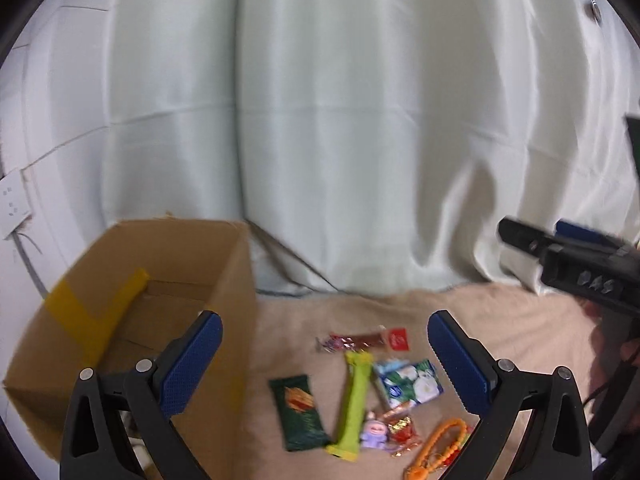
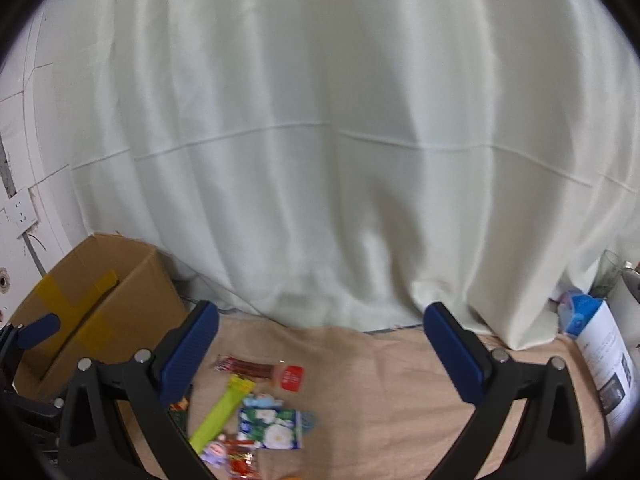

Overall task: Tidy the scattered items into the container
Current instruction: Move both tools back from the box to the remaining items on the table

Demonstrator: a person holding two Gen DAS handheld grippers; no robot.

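Note:
An open cardboard box point(image 1: 168, 280) with yellow tape stands at the left on the beige cloth; it also shows as the box point(image 2: 104, 292) in the right wrist view. Scattered beside it lie a dark green snack packet point(image 1: 298, 412), a lime green stick packet point(image 1: 354, 400), a floral tissue pack point(image 1: 408, 384), a red strip packet point(image 1: 368, 340), a small purple figure point(image 1: 374, 434), red candy wrappers point(image 1: 404, 434) and an orange bead string point(image 1: 440, 446). My left gripper point(image 1: 326, 364) hangs open above them, holding nothing. My right gripper point(image 2: 322, 354) is open and empty too, with the tissue pack point(image 2: 272, 428) and lime packet point(image 2: 222, 412) below it.
A pale curtain point(image 1: 340, 140) hangs behind the cloth. The right gripper's black body point(image 1: 576, 268) shows at the right edge of the left wrist view. A blue and white carton point(image 2: 592, 320) and a glass point(image 2: 610, 272) stand at the far right. A wall socket point(image 2: 20, 208) is at left.

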